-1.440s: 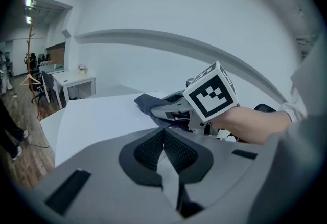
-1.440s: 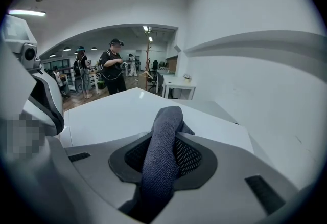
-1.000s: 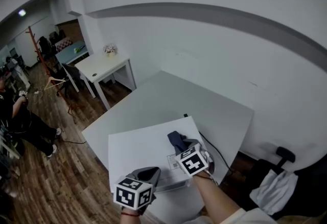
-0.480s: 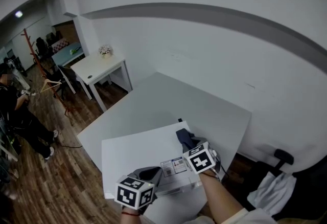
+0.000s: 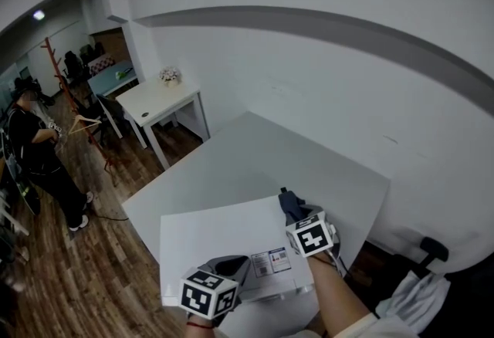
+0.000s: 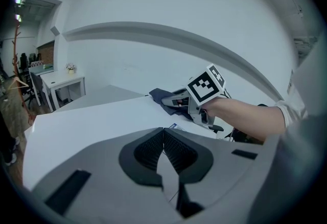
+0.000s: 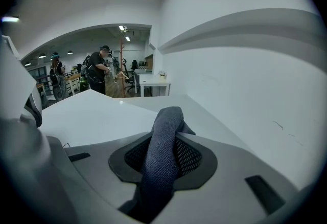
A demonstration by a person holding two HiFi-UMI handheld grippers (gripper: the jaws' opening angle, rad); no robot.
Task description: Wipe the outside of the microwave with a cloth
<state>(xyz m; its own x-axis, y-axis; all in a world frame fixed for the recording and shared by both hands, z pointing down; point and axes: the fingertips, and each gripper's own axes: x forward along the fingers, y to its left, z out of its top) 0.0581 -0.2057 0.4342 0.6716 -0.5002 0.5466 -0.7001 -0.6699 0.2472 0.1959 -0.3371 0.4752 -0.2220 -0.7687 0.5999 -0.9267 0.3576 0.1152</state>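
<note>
The white microwave (image 5: pixel 216 240) shows its flat top in the head view, standing on a pale table (image 5: pixel 255 147). A dark blue cloth (image 5: pixel 291 204) lies at the top's right rear corner, pinched in my right gripper (image 5: pixel 297 214). In the right gripper view the cloth (image 7: pixel 163 151) fills the gap between the jaws and bulges up out of it. My left gripper (image 5: pixel 234 265) rests at the front edge of the microwave top with its jaws shut and nothing in them (image 6: pixel 163 133). The left gripper view shows the right gripper (image 6: pixel 171 99) with the cloth (image 6: pixel 159 95) on the top.
A printed label (image 5: pixel 270 261) sits on the microwave top near the front. A small white side table (image 5: pixel 158 101) with flowers stands at the back left, with a person (image 5: pixel 35 151) and a coat rack beyond. A chair with white fabric (image 5: pixel 421 290) is at the lower right.
My right gripper has slid the cloth to the right across the microwave top, up to its right rear corner. The left gripper stays at the front edge.
</note>
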